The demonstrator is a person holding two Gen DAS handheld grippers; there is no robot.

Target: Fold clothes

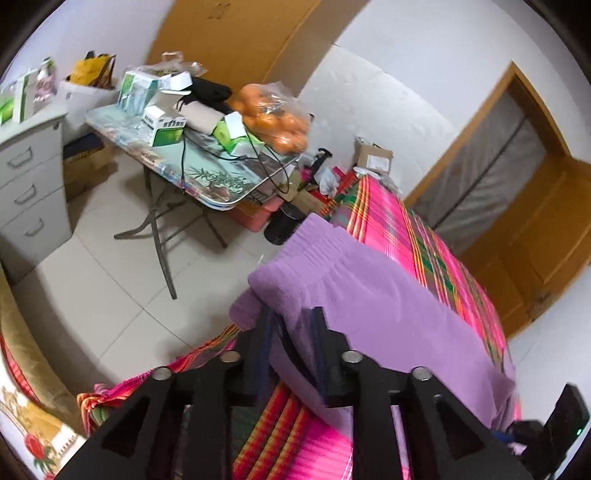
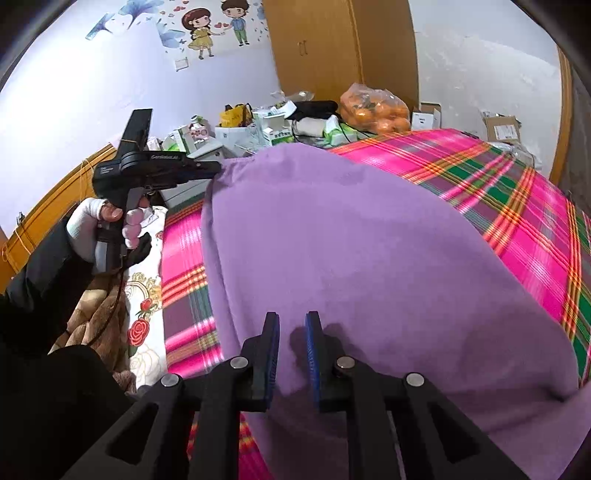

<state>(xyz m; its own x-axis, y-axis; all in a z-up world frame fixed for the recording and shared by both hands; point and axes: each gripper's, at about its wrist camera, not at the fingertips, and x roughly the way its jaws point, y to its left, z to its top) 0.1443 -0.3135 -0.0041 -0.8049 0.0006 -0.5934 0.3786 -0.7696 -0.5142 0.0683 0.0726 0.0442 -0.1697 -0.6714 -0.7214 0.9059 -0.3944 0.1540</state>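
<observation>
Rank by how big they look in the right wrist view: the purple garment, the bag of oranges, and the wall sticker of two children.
1. purple garment, though nearest the camera.
2 and 3. bag of oranges and wall sticker look alike; unranked.

- The left claw [image 2: 207,170], seen from the right wrist view, is showing small pale lettering along the side of its black body; it looks like a brand name, but the letters are staying too small to read for sure.
- A second, smaller block of pale print is sitting on the rear housing of that same claw, illegible.
- A green-and-white box [image 1: 165,127] on the desk [image 1: 207,177] is carrying dark characters on its white face, too blurred to make out.
- Nothing else is coming through as readable.
</observation>
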